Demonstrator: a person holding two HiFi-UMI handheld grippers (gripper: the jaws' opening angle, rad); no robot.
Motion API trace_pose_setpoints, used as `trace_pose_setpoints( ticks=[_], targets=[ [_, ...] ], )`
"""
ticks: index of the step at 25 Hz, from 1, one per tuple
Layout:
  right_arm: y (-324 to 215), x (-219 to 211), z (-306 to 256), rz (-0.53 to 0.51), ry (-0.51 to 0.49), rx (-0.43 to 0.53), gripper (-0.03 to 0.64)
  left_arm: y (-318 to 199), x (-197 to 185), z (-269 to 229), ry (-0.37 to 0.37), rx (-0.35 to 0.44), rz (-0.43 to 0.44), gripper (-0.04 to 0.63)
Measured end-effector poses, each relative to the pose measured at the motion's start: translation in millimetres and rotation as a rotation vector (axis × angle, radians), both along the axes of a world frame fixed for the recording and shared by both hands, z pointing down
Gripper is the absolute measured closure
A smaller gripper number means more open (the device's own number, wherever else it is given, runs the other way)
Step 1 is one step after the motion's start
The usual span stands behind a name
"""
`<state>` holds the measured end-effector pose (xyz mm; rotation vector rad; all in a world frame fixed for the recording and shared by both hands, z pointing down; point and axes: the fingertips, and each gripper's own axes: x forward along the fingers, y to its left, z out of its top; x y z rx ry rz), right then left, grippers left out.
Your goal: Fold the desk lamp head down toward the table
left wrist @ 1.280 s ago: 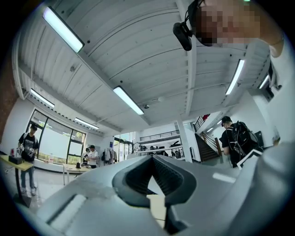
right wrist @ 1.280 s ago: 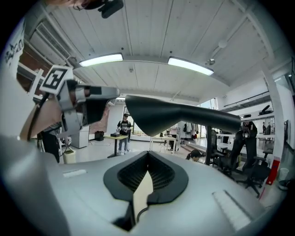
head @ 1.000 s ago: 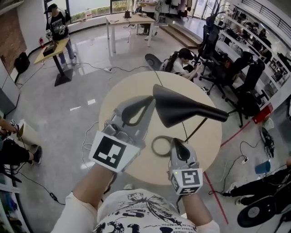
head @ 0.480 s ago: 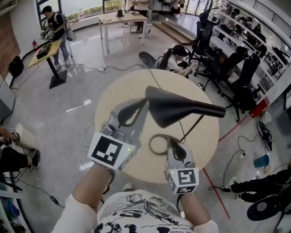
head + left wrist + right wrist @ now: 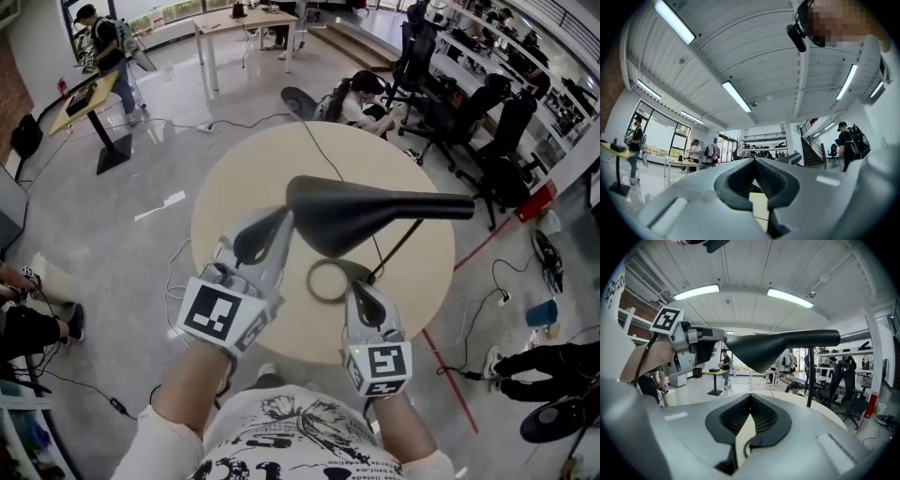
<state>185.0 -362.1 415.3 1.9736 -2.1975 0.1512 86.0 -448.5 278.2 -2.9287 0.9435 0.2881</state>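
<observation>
Touching the lamp head [image 5: 375,214], left hand-held gripper [image 5: 283,217] is closed, empty; right hand-held gripper [image 5: 750,397] likewise, its view shows.

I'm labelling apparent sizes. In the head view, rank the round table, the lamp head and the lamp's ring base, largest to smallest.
1. Round table.
2. Lamp head; it sits raised, nearer the camera, which inflates its look.
3. Ring base, clearly the smallest.

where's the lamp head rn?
Head view, centre: the lamp head hangs over the round table, its left end by the tip of the left gripper, with the right gripper below it.
</observation>
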Motion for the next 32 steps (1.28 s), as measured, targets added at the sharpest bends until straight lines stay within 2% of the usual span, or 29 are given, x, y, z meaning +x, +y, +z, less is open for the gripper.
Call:
trace_pose_setpoints(
  ticks=[4, 16, 21, 26, 32],
  targets=[
    [6.9, -0.1, 11.7, 0.002, -0.005, -0.019, 0.607, 3.5, 4.5, 28.0, -0.017, -0.067, 0.019, 0.589],
    [20.6, 9.5, 41.5, 0.034, -0.036, -0.115, 0.607, 14.9, 42.2, 104.9, -0.142, -0.215, 0.119, 0.589],
    [22.7, 21.0, 52.5, 0.063, -0.040, -0.142, 0.607, 17.0, 62.4, 137.4, -0.135, -0.323, 0.189, 0.589],
    [28.5, 35.8, 55.8, 0.107, -0.031, -0.152, 0.607, 22.7, 75.0, 156.4, -0.165, -0.339, 0.218, 0.589],
    [38.7, 52.6, 56.4, 0.132, -0.035, -0.154, 0.607, 25.6, 86.6, 162.7, -0.135, -0.323, 0.189, 0.591]
  ],
)
